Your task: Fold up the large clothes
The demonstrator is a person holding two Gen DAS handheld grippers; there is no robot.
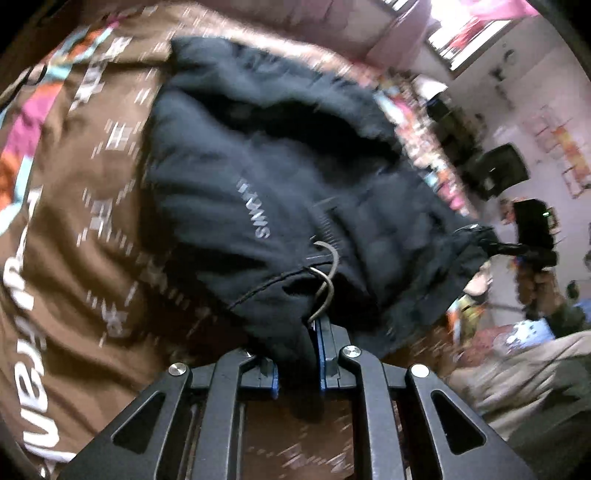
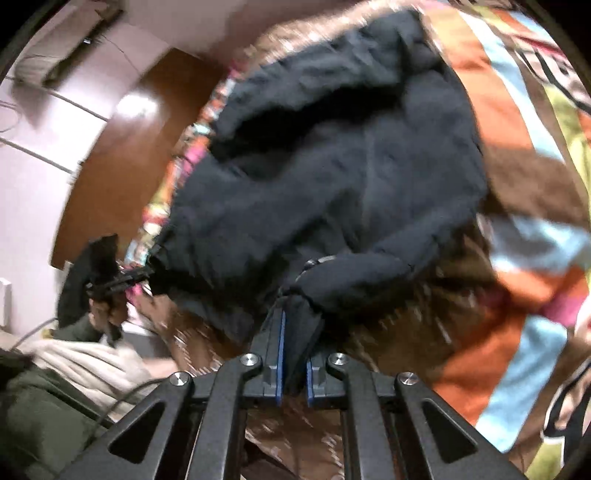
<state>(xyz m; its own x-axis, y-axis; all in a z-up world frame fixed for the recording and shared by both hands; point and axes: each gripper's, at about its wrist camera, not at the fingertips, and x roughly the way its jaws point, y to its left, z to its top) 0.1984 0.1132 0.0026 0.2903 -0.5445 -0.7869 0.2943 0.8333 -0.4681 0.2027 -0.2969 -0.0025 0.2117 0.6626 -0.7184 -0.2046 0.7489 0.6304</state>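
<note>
A large black garment (image 1: 280,177) with grey lettering and a drawstring lies bunched on a brown patterned bedspread (image 1: 74,221). My left gripper (image 1: 299,332) is shut on its near edge by the drawstring loop. In the right wrist view the same black garment (image 2: 332,177) spreads ahead, and my right gripper (image 2: 295,328) is shut on a fold of its edge. Each gripper shows small in the other's view, holding the garment's far corner: the right gripper (image 1: 517,251) and the left gripper (image 2: 122,280). Both views are motion-blurred.
The bedspread (image 2: 517,221) has bright orange, blue, pink and green patches. A pink wall with a window (image 1: 472,33) and dark objects stands beyond the bed. A wooden door (image 2: 122,147) and a beige cloth (image 2: 85,362) lie to the left.
</note>
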